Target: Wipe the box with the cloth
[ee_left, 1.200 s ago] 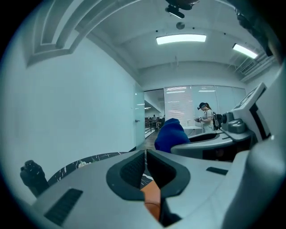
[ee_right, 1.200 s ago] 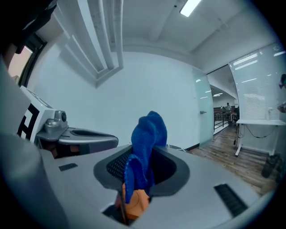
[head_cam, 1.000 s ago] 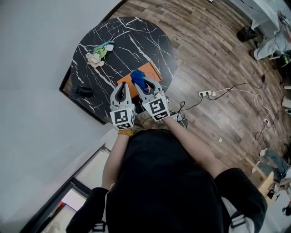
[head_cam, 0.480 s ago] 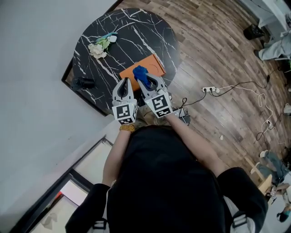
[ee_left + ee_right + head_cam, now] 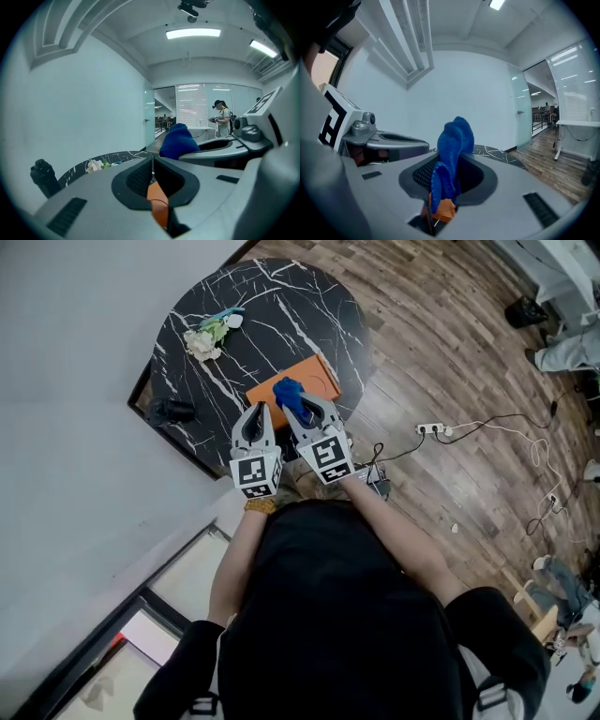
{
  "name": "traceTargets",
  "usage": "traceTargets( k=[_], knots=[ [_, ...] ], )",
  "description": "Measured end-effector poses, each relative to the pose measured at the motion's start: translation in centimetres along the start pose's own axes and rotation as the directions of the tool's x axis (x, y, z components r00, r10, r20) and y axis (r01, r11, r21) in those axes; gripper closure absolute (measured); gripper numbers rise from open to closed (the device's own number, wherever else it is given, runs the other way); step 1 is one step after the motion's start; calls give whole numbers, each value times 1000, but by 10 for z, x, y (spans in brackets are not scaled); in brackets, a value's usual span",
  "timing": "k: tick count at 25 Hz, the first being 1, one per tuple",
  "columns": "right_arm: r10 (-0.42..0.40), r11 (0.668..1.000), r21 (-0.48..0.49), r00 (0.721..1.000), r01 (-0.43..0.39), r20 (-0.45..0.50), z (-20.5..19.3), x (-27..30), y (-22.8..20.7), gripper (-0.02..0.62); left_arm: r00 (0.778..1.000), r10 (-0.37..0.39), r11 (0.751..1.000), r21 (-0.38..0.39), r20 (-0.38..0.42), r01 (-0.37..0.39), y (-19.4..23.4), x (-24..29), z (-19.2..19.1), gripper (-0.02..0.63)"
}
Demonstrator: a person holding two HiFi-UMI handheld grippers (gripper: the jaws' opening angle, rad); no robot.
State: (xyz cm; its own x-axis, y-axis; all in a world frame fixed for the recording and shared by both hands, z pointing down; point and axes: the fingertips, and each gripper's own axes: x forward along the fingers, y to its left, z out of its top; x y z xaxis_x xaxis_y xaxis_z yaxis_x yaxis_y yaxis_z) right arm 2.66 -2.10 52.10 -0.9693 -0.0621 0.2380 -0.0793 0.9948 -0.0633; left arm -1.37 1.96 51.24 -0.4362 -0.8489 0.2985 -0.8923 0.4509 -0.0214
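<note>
Left gripper (image 5: 257, 414) jaws together, right gripper (image 5: 306, 412) jaws pinching cloth (image 5: 285, 391)

Orange box (image 5: 315, 380) lies flat; blue cloth (image 5: 286, 392) bunched, upright, clamped in right gripper (image 5: 301, 410).

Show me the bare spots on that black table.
Bare: the far stretch of table beyond the orange box, right of the flowers; the middle between flowers, black object and box. Crowded: the near edge, with left tongs, right tongs and cloth.

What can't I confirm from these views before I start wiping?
- Near edge of box: head view, covered by left tool and right tool.
- Whether cloth touches box: right gripper view, tool body blocks; head view, too small.
- What the black object on table is: head view, too small.
</note>
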Motion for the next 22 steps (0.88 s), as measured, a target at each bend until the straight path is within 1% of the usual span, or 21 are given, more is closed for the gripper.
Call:
traceTargets(
  k=[3, 9, 15, 19, 22],
  knots=[
    [10, 1000, 1, 1000, -10, -2, 0, 5, 2, 506, 1000, 10, 1000, 0, 0, -10, 6, 0, 0, 589],
    [18, 1000, 11, 1000, -18, -11, -1, 9, 5, 506, 1000, 7, 1000, -12, -8, -7, 9, -1, -3, 589],
    [29, 1000, 10, 999, -29, -31, -6, 14, 11, 506, 1000, 17, 999, -47, -11, -18, 17, -5, -4, 589],
    [57, 998, 40, 998, -57, -18, -8, 16, 16, 502, 999, 19, 996, -91, -34, -22, 24, -9, -14, 589],
    [57, 998, 29, 997, -56, -52, -14, 16, 18, 500, 998, 24, 992, -122, -50, -30, 31, -12, -22, 589]
  ],
)
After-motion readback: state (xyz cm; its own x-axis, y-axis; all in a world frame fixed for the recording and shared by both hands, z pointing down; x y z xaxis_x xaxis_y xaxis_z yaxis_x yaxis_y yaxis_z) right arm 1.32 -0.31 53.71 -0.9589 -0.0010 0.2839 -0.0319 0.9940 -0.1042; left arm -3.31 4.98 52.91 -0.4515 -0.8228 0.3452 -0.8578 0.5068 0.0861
